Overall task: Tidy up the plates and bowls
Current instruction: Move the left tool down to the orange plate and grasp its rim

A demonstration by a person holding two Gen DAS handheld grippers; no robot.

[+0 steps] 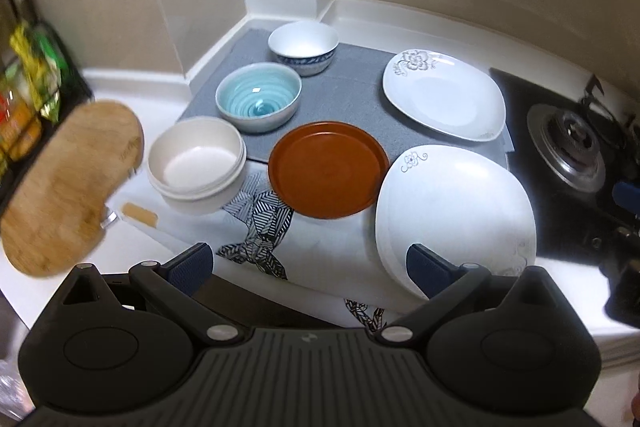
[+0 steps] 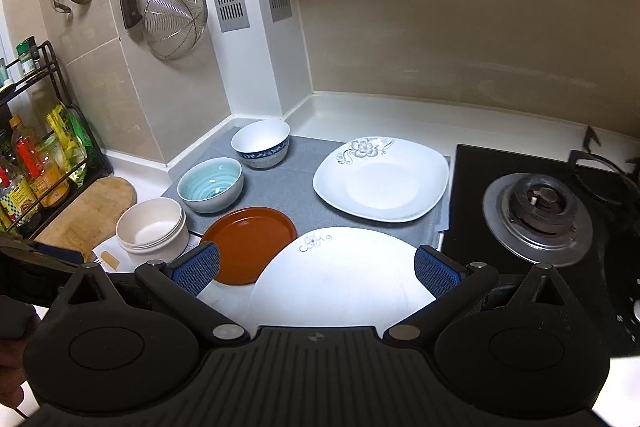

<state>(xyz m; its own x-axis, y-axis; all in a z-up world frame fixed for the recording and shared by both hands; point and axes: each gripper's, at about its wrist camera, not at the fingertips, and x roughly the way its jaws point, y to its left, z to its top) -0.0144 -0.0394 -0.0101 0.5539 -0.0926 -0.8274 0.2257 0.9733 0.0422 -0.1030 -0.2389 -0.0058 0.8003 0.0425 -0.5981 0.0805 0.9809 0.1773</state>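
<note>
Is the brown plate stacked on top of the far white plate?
No, the brown plate lies apart from the far white plate, at the near edge of the grey mat.

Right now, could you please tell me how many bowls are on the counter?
3: a white bowl with a blue patterned band at the back corner, a light-blue swirled ceramic bowl in front of it, and a plain cream bowl nearest, beside the wooden board.

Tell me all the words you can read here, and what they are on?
None can be read.
Cutting board: a burned-in mark, too blurred.
Bottles on the rack: labels too small.
Green and yellow packets: print too small.
Plates and bowls: only flower and stripe patterns, no words.
</note>
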